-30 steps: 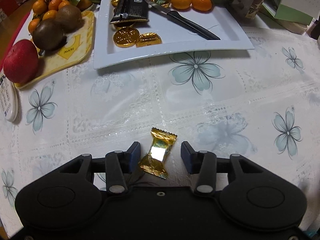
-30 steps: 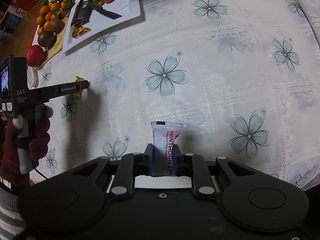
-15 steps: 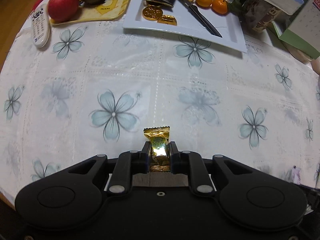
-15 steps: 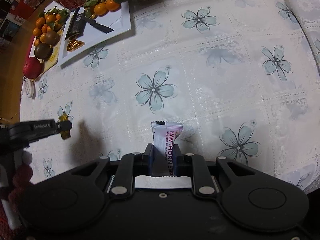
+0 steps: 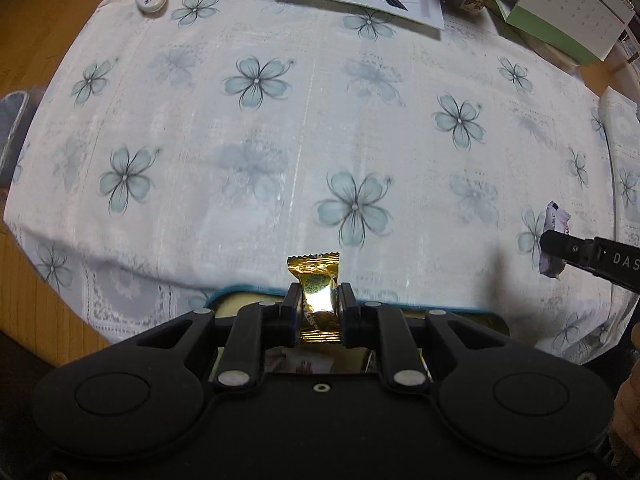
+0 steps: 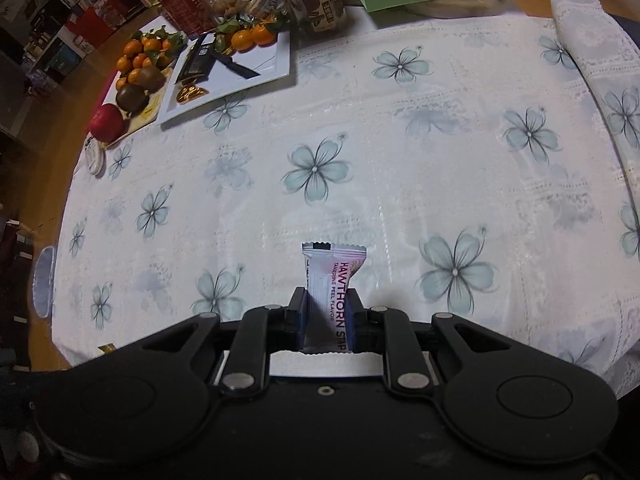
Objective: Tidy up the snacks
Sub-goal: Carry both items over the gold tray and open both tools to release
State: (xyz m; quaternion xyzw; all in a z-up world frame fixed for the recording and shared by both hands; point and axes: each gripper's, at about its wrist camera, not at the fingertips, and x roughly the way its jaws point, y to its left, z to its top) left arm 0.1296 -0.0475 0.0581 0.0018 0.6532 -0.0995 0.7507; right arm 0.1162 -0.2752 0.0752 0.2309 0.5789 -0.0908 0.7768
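Change since earlier frame: the left gripper, seen open around the gold candy on the tablecloth a second ago, is now closed on it, and the candy is carried clear of the cloth; the white plate is seen much farther off than before.
Left claw state: the jaws are clamped on the middle of the gold candy, with its crimped end standing out past the fingertips.
Right claw state: the right gripper is closed on the hawthorn strip, held across its lower half, printed side up.
Gold candy, location: held in the air above the near edge of the table, over a blue-rimmed container that shows just below the jaws; its contents cannot be made out.
Hawthorn strip, location: held above the cloth, well apart from the white plate; it is also visible at the right margin of the left view.
Handling, gold candy: judged very light, with a slick, crinkly foil wrapper over a firm core. The grip is best taken on the thick centre; the twisted ends are judged likely to slide or tear.
Handling, hawthorn strip: judged light and slightly pliable inside a smooth plastic sleeve. A hold across the flat body is judged secure; the sealed end is too thin to trust.
Risk: with both wrappers smooth, slippage is judged possible if either grip is relaxed before the drop point is reached.
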